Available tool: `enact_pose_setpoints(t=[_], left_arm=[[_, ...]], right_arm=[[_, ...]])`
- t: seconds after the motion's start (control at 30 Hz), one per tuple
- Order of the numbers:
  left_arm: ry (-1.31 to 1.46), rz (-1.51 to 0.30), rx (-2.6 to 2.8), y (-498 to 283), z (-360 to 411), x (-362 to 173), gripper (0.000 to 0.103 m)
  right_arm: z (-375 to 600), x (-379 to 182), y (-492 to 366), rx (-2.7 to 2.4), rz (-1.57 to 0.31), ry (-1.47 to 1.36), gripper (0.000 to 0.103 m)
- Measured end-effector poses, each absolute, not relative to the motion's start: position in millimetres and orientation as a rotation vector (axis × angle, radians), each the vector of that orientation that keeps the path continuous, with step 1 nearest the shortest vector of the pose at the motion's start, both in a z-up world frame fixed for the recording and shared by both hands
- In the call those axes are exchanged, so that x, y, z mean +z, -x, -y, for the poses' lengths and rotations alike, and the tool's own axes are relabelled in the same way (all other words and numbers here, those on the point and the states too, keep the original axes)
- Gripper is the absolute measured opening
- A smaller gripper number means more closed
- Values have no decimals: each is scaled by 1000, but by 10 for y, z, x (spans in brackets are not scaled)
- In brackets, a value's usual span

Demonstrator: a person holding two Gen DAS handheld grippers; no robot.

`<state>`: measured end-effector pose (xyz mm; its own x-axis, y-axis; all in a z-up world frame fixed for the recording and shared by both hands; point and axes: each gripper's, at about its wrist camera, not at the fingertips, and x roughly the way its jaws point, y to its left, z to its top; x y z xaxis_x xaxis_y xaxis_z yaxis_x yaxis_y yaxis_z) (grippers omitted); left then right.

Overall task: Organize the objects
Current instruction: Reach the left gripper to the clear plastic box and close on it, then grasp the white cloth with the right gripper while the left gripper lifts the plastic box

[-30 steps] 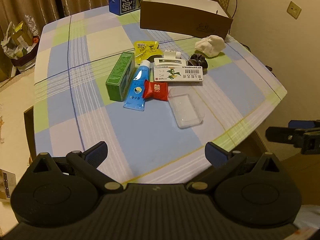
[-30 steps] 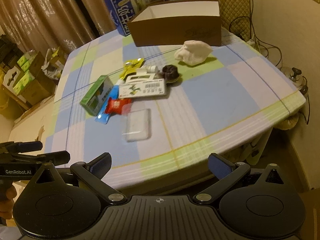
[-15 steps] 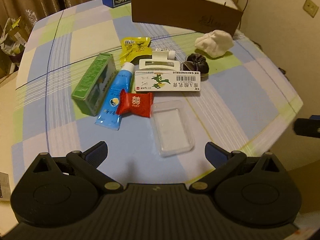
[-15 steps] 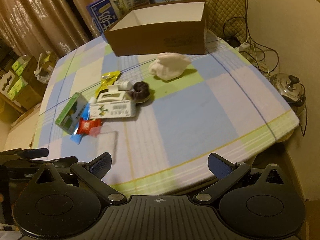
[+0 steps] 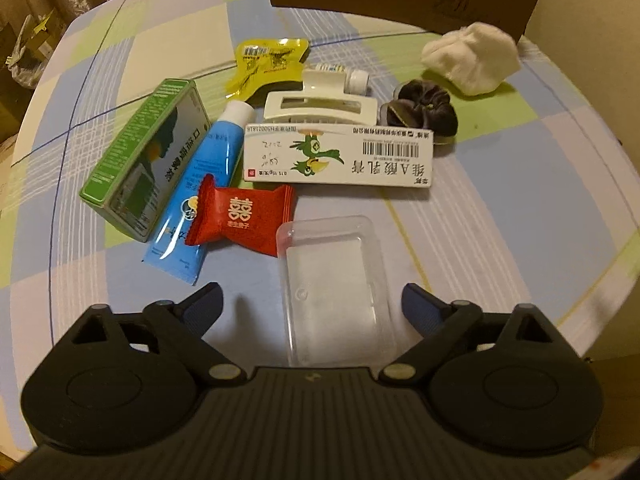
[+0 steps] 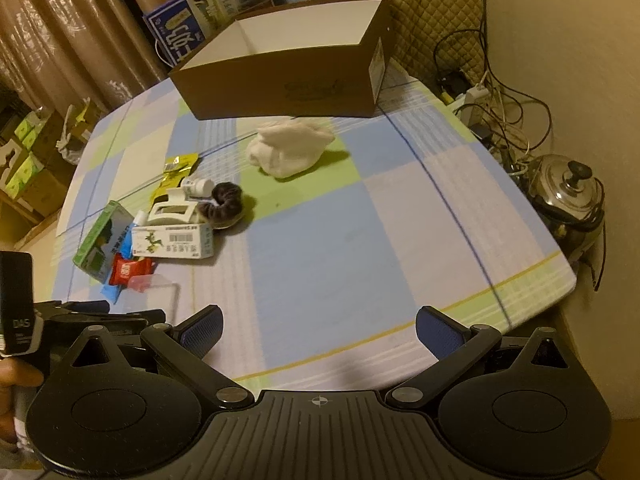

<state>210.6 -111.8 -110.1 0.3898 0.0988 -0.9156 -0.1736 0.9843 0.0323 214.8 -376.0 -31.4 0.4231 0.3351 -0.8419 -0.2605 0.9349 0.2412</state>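
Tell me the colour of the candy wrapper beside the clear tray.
Red wrapper with pale characters; clearest in the left wrist view.

Left gripper (image 5: 312, 300) jaws wide apart over clear plastic tray (image 5: 334, 280); red candy packet (image 5: 244, 214) just beyond

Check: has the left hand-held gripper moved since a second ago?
Yes. The left hand-held gripper has come forward over the table, and its open fingers now flank the clear plastic tray.
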Motion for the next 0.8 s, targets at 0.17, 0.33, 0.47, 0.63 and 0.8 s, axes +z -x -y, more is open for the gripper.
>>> enact_pose_setpoints(t=[0.17,0.33,0.47,0.63,0.8], left_arm=[[49,-1165,205,-2141,1134,-1194,84],[49,-1151,199,-2154,1152,-1210,71],[49,-1135,182,-2146,1202,-1188,53],[16,-1115,191,-2120,1273,-1152,53],[35,-1065,182,-2076,1267,-930,53]], right_arm=[[3836,-322,-2234,385,-1071,-70,101],[3876,-353,-2299,397,-1071,-64,101],[3896,-364,-2334,412,-1068,-56,101],[3914,-403,-2396,421,-1068,-48,101],[3880,-425,-2503,433,-1067,-46,101]])
